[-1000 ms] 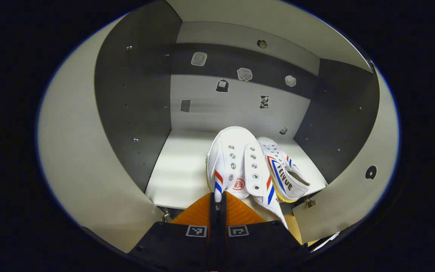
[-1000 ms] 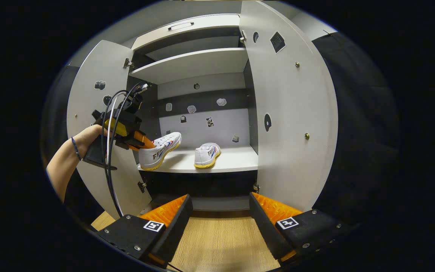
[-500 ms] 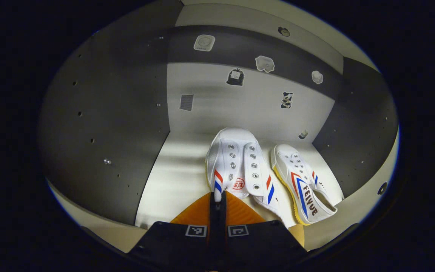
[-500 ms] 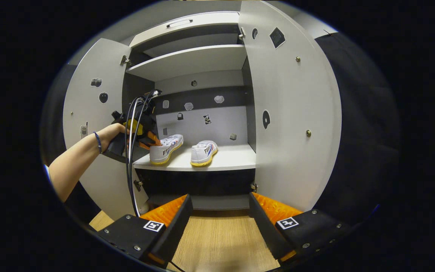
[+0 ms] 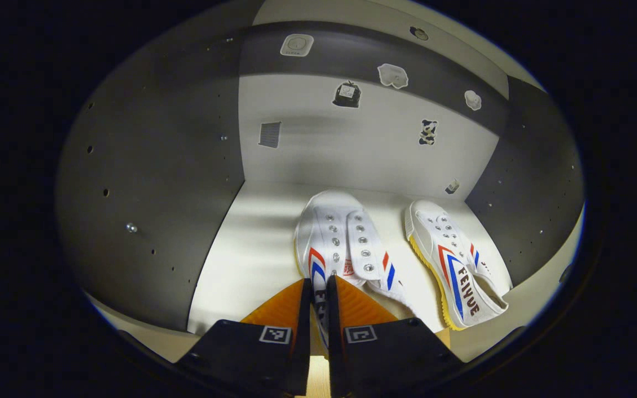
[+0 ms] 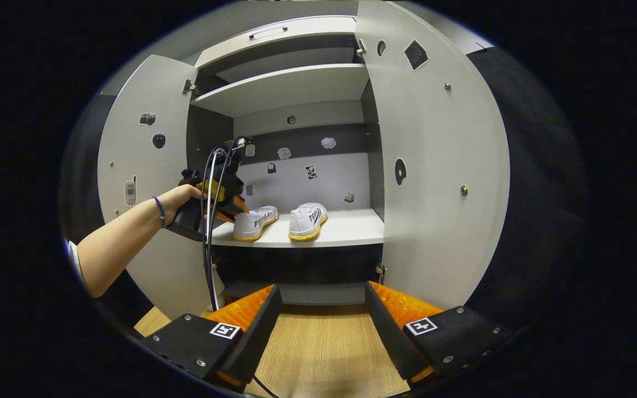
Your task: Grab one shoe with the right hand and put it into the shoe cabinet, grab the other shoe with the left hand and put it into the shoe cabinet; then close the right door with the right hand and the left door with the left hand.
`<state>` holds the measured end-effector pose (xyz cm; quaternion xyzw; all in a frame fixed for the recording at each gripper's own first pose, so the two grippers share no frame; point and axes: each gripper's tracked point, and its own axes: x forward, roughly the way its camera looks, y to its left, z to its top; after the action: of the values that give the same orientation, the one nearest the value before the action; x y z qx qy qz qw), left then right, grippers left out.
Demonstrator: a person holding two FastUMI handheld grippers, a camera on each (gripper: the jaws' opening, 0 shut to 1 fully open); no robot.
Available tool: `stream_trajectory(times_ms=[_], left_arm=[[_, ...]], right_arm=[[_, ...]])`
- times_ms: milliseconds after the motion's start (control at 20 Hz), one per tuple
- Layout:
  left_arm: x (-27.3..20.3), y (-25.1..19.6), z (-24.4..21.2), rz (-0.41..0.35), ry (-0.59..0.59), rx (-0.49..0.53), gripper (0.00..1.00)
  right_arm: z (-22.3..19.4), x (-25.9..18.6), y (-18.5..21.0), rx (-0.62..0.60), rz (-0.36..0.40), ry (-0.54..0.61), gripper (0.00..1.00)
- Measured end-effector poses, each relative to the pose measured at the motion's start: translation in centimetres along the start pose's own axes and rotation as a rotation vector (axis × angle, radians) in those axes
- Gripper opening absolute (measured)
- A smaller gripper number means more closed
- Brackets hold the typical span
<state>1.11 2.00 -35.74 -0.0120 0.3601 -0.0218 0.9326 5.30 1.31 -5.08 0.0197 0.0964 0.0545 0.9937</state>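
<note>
While both white canvas sneakers sit on the smooth pale shelf [image 5: 241, 260] of the shoe cabinet [image 6: 434, 166], the left gripper [image 5: 318, 301] has its ridged fingers parted a little around the heel of the left sneaker [image 5: 340, 249]. Right of those fingers lies the right sneaker [image 5: 457, 271], lettered "FEIYUE". The right gripper [image 6: 321, 309] hangs spread wide above wood-grain floor [image 6: 324, 354].

My left gripper view sits close inside the shoe cabinet [image 6: 434, 166], looking down at its shelf [image 5: 241, 260] and back panel. My right gripper view stands farther back, low over the floor, facing the open cabinet front. Both share the shelf and its two shoes.
</note>
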Motion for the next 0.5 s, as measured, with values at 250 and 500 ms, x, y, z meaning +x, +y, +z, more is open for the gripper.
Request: stream_trajectory(times_ms=[250,500], left_arm=[[-5.6,-1.3,3.4,-0.017,-0.169,0.060,0.32],[-13.2,-3.9,4.4,-0.071,-0.325,0.080,0.53]], right_arm=[[0.6,-1.2,0.7,0.010,0.019,-0.016,0.93],[1.4,-3.2,0.6,-0.004,0.021,-0.040,0.93]])
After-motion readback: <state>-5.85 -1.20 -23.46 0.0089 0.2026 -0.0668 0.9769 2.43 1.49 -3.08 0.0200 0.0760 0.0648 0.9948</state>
